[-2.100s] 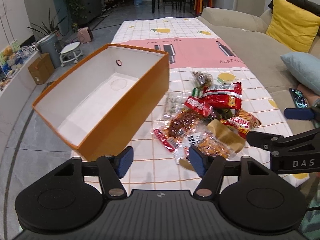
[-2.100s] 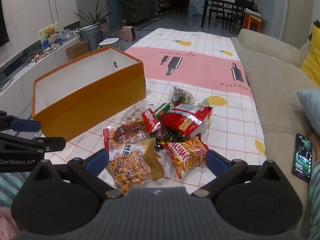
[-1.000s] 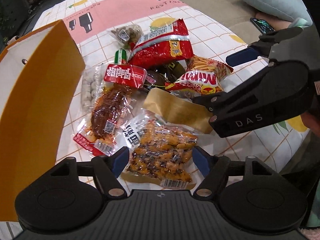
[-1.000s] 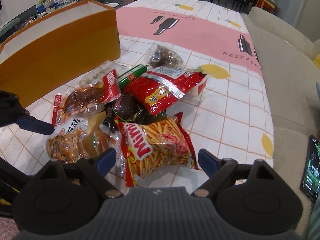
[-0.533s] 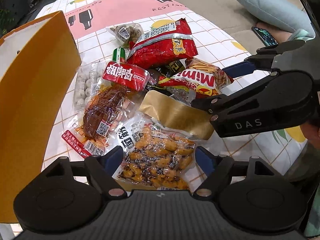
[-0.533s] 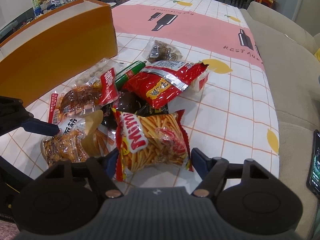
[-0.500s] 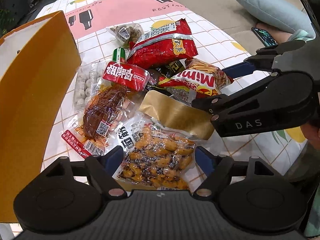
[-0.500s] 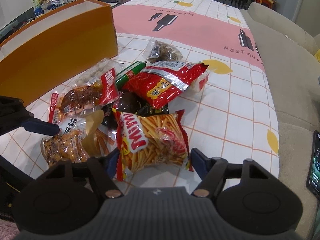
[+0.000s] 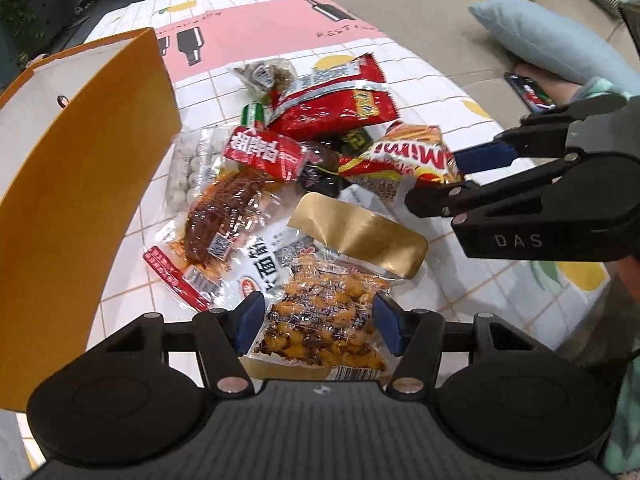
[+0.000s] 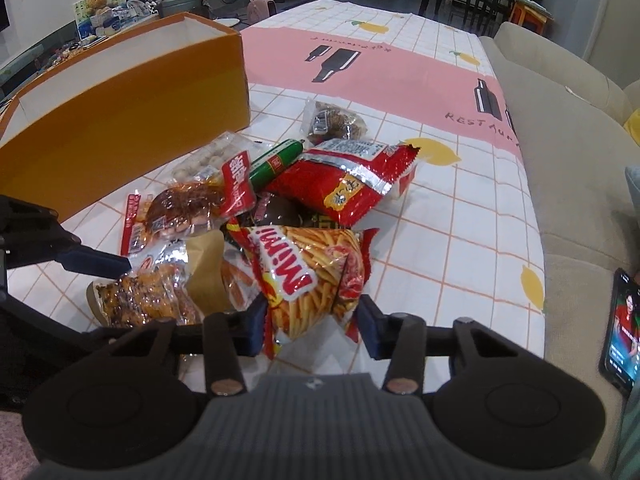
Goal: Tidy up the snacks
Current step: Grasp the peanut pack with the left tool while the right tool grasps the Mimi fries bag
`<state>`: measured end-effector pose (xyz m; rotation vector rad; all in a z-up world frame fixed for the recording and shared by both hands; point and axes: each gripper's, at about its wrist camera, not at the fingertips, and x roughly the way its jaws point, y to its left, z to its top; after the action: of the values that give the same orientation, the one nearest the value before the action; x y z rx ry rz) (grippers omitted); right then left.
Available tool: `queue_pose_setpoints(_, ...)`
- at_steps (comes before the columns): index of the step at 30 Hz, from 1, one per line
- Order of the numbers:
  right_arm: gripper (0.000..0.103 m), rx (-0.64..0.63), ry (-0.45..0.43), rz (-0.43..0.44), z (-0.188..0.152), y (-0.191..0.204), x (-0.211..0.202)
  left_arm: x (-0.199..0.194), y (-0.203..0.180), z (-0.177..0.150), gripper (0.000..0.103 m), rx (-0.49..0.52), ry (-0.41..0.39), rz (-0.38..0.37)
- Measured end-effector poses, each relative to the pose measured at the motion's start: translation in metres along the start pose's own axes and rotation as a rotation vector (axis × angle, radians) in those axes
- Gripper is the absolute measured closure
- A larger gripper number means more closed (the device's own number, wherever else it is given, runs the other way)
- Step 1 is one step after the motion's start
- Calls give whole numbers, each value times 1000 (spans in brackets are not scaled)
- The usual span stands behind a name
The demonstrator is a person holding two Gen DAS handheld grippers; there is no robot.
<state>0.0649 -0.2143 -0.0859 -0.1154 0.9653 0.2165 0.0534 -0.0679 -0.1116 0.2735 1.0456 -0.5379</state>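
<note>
At the bottom centre of the left wrist view, the left gripper [image 9: 318, 326] straddles the clear bag of fried snacks [image 9: 320, 320], whose long axis runs up the frame along the fingers; its jaws have just been closing, and the blue pads sit at the bag's two edges, though a firm pinch cannot be told from here. At the bottom centre of the right wrist view, the right gripper [image 10: 312, 326] has likewise just been closing, on the near end of the Mimi stick bag [image 10: 310, 280], which puckers between the pads, so it looks gripped; that bag also points away up the frame. Each hand is nearest its own bag, the left on the pile's left side, the right on its right. Just beyond lie a gold pouch [image 9: 358, 236], a sauced meat pack [image 9: 224, 216] with a red label, a bag of pale balls [image 9: 188, 172], a green sausage [image 10: 276, 162] and a big red bag [image 10: 344, 184], all overlapping, so the lower packs are half hidden. Furthest is a small dark snack bag [image 10: 334, 122]. The orange box [image 10: 120, 116] stands open at the upper left of both views, so the coming carry runs leftward; its floor is out of sight in the right view and cut off in the left.
</note>
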Motion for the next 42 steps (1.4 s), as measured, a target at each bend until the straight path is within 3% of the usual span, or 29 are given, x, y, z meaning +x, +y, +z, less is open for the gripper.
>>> queue_pose_setpoints(5, 63, 33, 16, 21, -11, 3, -14, -12, -4, -4, 36, 6, -31, 30)
queue_pose_setpoints(12, 64, 23, -45, 31, -11, 13, -38, -44, 7, -1, 37, -49, -113, 90)
queue_pose_setpoints(13, 64, 33, -54, 38, -9, 12, -41, -51, 10, -1, 46, -64, -129, 99)
queue_pose_setpoints(14, 64, 36, -63, 41, -7, 13, -44, -59, 13, 0, 63, -83, -155, 112)
queue_pose_setpoints(15, 64, 33, -76, 41, -5, 15, -48, -67, 19, 2, 101, -108, -165, 105)
queue_pose_setpoints(17, 64, 15, -99, 51, -1, 20, -53, -78, 32, 6, 98, -162, -176, 90)
queue_pose_setpoints(21, 64, 19, -111, 89, 14, 27, -53, -79, 41, 10, 98, -141, -154, 107)
queue_pose_setpoints(23, 64, 14, -99, 74, 17, 30, -48, -73, 39, 7, 95, -117, -116, 73)
queue_pose_setpoints(27, 64, 27, -48, 56, 6, 25, -38, -56, 18, 0, 38, 45, -95, 67)
queue_pose_setpoints(28, 64, 33, -33, 48, 2, 23, -36, -50, 13, 0, 30, 92, -92, 60)
queue_pose_setpoints(34, 64, 52, 3, 17, -9, 12, -25, -8, -9, 0, 15, 295, -30, 52)
queue_pose_setpoints(42, 64, 80, 33, 55, -15, 8, -12, 29, -9, -1, 12, 314, 17, 70)
